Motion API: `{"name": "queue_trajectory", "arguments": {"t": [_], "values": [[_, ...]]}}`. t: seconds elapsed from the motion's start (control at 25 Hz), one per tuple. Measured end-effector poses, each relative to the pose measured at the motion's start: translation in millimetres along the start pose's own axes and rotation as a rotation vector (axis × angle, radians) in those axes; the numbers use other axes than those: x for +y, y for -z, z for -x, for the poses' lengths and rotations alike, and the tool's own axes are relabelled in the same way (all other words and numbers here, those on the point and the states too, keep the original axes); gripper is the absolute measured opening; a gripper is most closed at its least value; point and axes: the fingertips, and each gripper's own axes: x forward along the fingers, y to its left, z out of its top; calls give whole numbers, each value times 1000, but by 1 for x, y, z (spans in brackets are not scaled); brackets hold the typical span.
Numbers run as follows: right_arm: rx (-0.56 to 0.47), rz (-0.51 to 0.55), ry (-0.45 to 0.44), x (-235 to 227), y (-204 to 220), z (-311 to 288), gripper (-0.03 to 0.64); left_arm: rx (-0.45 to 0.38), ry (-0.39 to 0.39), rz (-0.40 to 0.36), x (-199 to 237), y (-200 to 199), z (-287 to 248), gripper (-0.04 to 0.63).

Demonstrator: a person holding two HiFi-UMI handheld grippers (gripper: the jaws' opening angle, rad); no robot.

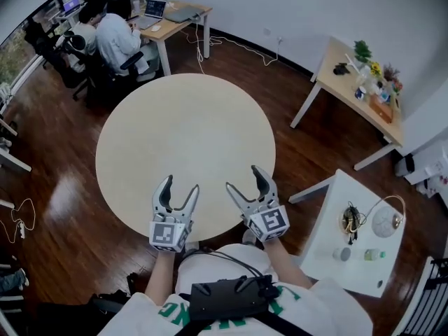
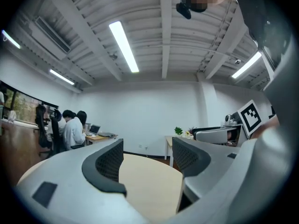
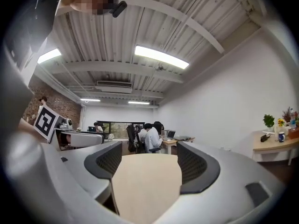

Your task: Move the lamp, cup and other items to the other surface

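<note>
A white side table (image 1: 329, 208) stands to my right. On it are a lamp with a round head (image 1: 386, 221), a dark tangle of cable (image 1: 350, 219), a small grey cup (image 1: 341, 254) and a green and white item (image 1: 373, 255). The round beige table (image 1: 185, 135) in front of me is bare. Both grippers hover over its near edge. My left gripper (image 1: 180, 185) (image 2: 147, 160) is open with nothing between its jaws. My right gripper (image 1: 244, 178) (image 3: 145, 160) is open too, and only the tabletop shows between its jaws.
A wooden desk (image 1: 350, 82) with plants and small items stands at the back right. People sit on chairs at a desk with a laptop (image 1: 155, 9) at the back left. Cables lie on the dark wood floor (image 1: 63, 194).
</note>
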Motion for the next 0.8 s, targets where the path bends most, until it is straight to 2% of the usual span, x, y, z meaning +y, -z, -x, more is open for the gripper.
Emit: {"name": "queue_trajectory", "arguments": {"t": [0.12, 0.24, 0.6, 0.8], "values": [[32, 2, -33, 13, 5, -8, 393, 5, -9, -22, 12, 3, 5, 324], [68, -4, -44, 20, 7, -11, 393, -3, -18, -6, 13, -3, 7, 324], [77, -32, -73, 22, 17, -15, 377, 4, 3, -11, 9, -1, 1, 324], [60, -91, -62, 19, 21, -15, 371, 8, 10, -9, 7, 2, 1, 324]]}}
